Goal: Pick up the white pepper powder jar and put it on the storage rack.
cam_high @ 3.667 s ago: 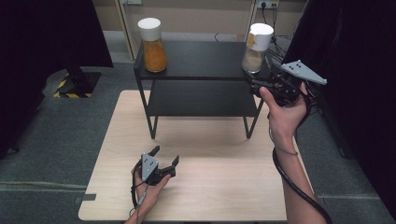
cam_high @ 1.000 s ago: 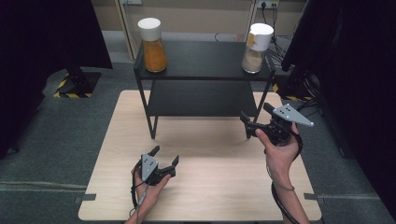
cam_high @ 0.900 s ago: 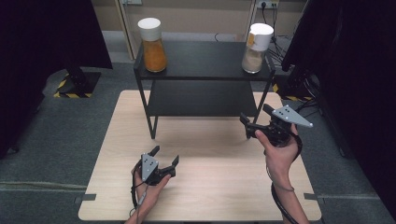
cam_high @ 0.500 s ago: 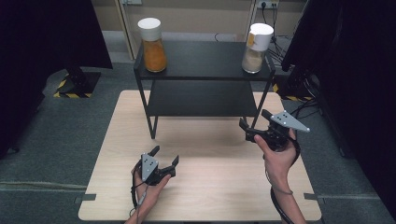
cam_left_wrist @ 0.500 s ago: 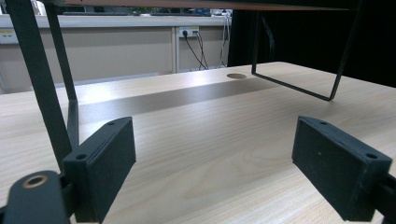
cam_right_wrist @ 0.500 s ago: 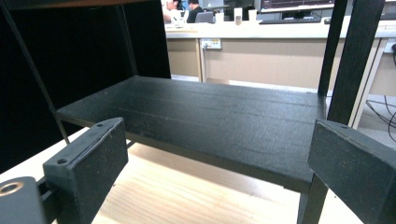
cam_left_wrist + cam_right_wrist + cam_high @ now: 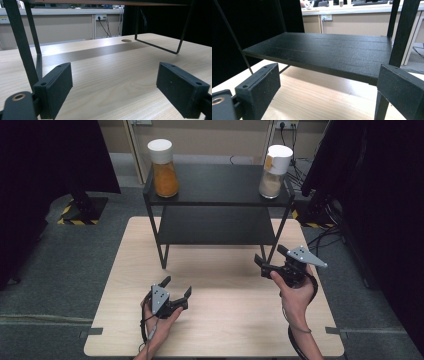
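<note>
Both pairs of fingers stand apart with nothing between them — the left gripper (image 7: 176,291) rests low on the wooden table (image 7: 225,330) near its front edge, and the right gripper (image 7: 270,260) is held above the table just beside the front right leg of the black shelf (image 7: 220,185). Nearest to the right gripper is the jar of pale powder (image 7: 274,166), upright on the shelf's top right corner; the jar of orange powder (image 7: 163,162) stands at the top left. By my reading no grasp is in hand — the hands look parked. Taking either jar would call for lifting a gripper to the top level, squaring the open jaws around the jar's body, then closing.
</note>
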